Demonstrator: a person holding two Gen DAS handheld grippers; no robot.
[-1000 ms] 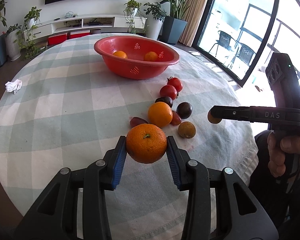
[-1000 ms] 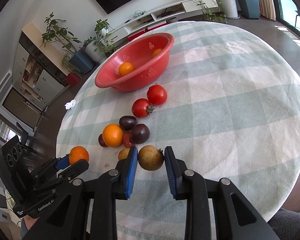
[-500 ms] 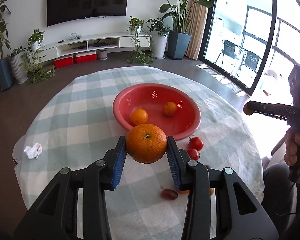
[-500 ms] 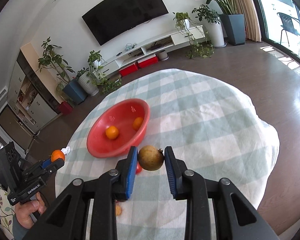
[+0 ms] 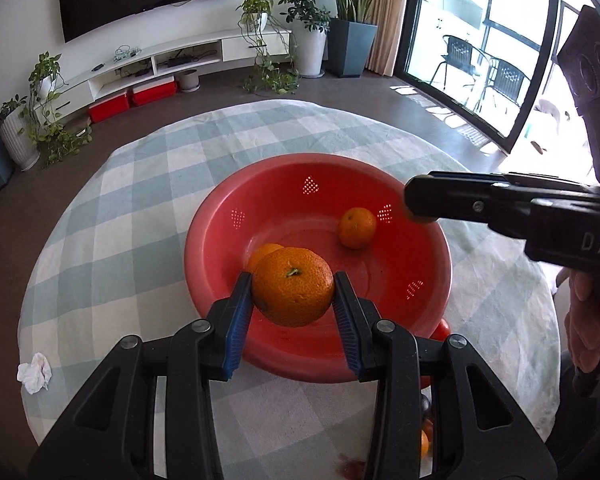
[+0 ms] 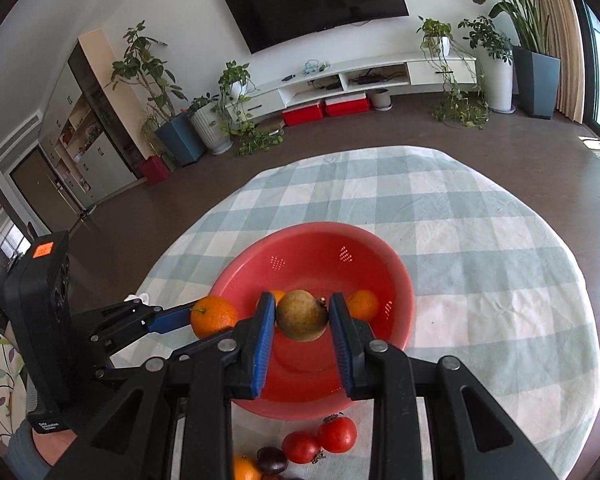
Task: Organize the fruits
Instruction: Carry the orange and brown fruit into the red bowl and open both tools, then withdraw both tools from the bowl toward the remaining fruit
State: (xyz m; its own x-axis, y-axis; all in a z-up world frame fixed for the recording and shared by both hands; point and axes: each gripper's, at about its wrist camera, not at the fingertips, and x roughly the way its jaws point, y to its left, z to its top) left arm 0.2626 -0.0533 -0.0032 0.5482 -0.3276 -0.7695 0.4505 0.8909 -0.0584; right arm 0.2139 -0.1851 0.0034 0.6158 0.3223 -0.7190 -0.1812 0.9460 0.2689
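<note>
Left to right across the checked tablecloth (image 5: 140,200): a crumpled tissue (image 5: 35,372) lies near the left edge. The left gripper (image 5: 293,300), narrowed to fruit width, clamps an orange (image 5: 293,291) between its blue pads, poised above the near-left rim of the red colander bowl (image 5: 432,280). A second earlier both tools were low over the loose fruit pile; they have since risen and advanced, so the bowl now fills both views. Two mandarins (image 5: 357,227) already rest inside. The right gripper (image 6: 302,316) likewise pinches a brownish-green round fruit (image 6: 302,315) over the bowl's interior. Tomatoes (image 6: 336,434) and a dark plum (image 6: 272,460) remain on the cloth just outside the near rim. Judgement: transport is complete; release into the bowl is the next step, with several fruits still to collect.
</note>
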